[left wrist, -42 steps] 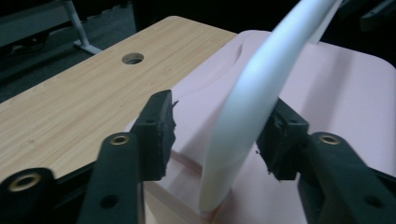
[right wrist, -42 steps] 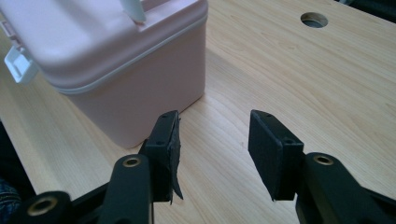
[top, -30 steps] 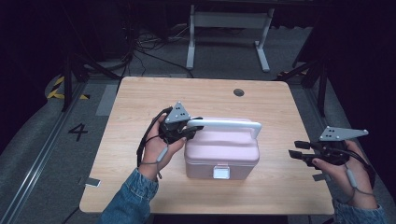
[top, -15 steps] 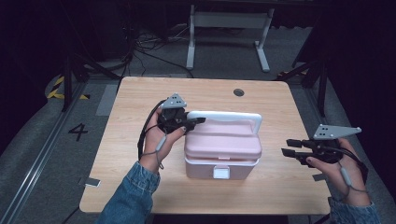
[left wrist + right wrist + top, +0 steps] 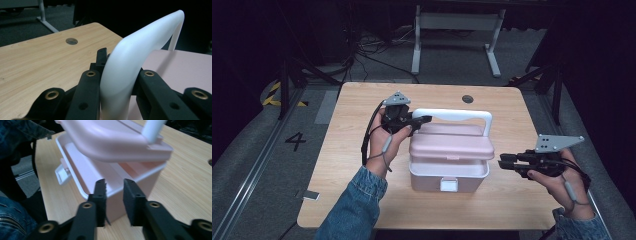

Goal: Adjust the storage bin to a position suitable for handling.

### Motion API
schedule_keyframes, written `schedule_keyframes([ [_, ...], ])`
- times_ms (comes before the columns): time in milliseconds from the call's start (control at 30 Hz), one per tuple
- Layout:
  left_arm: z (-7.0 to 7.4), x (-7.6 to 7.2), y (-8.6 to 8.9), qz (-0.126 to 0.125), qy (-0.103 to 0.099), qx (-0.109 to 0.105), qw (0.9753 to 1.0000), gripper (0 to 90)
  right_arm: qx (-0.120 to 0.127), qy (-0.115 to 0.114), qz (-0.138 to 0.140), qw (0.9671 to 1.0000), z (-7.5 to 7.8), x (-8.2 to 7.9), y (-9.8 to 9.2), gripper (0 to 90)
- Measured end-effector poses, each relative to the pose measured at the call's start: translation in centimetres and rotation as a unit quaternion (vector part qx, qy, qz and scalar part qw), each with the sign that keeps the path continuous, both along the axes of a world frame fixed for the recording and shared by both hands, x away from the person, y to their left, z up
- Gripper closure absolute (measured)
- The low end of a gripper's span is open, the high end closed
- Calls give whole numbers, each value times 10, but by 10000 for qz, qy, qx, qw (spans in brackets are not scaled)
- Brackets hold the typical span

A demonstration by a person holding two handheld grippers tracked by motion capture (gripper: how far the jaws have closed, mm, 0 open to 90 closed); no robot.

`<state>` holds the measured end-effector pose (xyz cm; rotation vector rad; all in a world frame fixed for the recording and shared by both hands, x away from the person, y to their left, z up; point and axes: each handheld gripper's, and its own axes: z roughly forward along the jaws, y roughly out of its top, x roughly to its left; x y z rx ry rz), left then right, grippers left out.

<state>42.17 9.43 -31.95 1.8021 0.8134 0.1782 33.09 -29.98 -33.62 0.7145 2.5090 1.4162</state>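
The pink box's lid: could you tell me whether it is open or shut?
Partly open. The lid is lifted off the box, a gap showing under it; the left tongs grip its handle.

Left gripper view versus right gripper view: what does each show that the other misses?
Left gripper view: the left gripper clamped on the white handle, and a hole in the table. Right gripper view: the right gripper open, near the box, whose lid is lifted off the rim, and the front latch. Both share the handle, lid and table.
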Motion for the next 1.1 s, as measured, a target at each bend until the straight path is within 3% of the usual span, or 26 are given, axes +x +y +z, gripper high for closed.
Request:
schedule_keyframes([
  [167, 1, 6, 1, 22, 89, -131, 9999, 785, 185, -64, 76, 9998, -5, 3, 9, 898],
  [400, 4, 11, -1, 119, -20, 17, 9999, 779, 550, -340, 27, 9979, -9, 5, 19, 900],
  [567, 5, 8, -3, 131, -160, 145, 9997, 758, 648, -510, -53, 9966, -10, 5, 25, 900],
  [633, 4, 7, -3, 125, -254, 148, 9995, 723, 702, -550, -96, 9960, -10, 5, 26, 900],
  [667, 4, 7, -2, 153, -255, 100, 9995, 677, 708, -559, -113, 9959, -10, 6, 26, 900],
  [800, 5, 3, 4, 380, -449, 294, 9978, 455, 787, -554, -89, 9953, -10, 7, 27, 900],
  [900, 5, 0, 11, 411, -548, 274, 9973, 375, 796, -565, -89, 9952, -10, 7, 27, 900],
  [1100, 5, -13, 29, 576, -790, 786, 9921, 316, 842, -608, -123, 9945, -10, 7, 27, 900],
])
